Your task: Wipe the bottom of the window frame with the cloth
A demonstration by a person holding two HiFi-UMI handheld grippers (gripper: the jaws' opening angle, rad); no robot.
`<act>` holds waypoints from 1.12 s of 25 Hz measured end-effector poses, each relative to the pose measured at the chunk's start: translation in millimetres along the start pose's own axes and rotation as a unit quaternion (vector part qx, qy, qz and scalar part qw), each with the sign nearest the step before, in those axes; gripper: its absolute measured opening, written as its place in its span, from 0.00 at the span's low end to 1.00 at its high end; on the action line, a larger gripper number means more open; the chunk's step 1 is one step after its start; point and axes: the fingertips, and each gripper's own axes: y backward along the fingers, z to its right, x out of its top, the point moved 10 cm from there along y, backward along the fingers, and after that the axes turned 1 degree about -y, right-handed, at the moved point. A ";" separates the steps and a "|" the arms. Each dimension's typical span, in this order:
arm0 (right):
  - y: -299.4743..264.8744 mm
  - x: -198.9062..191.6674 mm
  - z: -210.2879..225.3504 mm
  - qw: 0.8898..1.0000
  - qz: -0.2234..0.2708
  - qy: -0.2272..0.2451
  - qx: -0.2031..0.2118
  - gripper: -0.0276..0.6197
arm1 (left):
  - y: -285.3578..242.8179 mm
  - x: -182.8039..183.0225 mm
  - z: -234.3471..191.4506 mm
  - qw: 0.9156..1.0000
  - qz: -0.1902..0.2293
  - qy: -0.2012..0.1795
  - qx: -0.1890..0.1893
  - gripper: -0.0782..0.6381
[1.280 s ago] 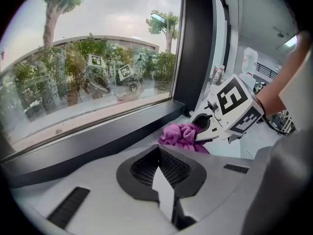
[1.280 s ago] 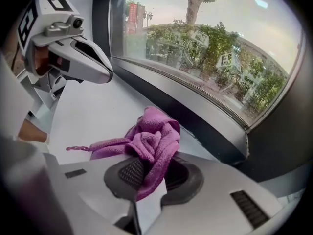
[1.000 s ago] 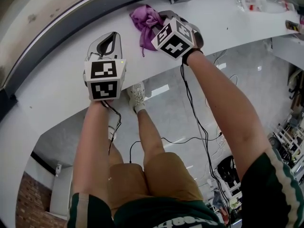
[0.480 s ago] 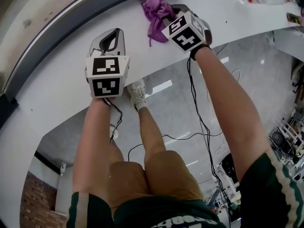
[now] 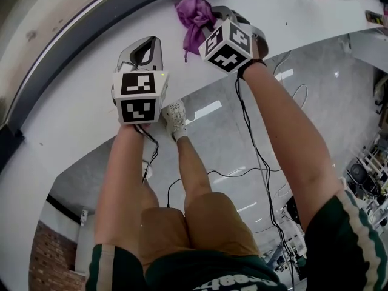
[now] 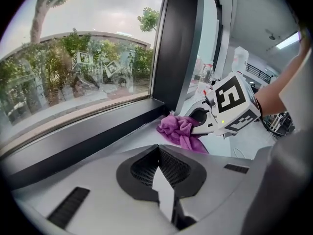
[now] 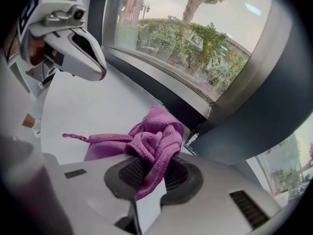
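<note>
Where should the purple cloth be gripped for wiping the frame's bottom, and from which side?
Grip the cloth at its bunched middle, as the right gripper does now, coming from the room side over the white sill. Its crumpled wad then sticks out ahead of the jaws, facing the dark window frame it should wipe.

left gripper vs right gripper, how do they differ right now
The right gripper is shut on the purple cloth, which is bunched between its jaws; the left gripper has its jaws together with nothing in them. The right gripper holds the cloth by the bottom of the dark window frame, while the left gripper sits back over the white sill. Both carry a marker cube.
</note>
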 end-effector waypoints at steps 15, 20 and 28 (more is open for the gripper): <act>24.3 -29.9 -41.7 0.999 0.004 -0.042 -0.019 0.15 | -2.8 -8.9 24.2 1.000 -0.005 0.001 -0.020 0.12; 33.7 -42.6 -55.8 0.998 0.000 -0.054 -0.018 0.15 | -1.5 -10.3 29.7 1.000 -0.003 0.008 -0.020 0.12; 35.4 -46.1 -58.7 0.997 -0.002 -0.079 -0.016 0.15 | 1.9 -13.8 35.2 1.000 0.002 0.011 -0.017 0.12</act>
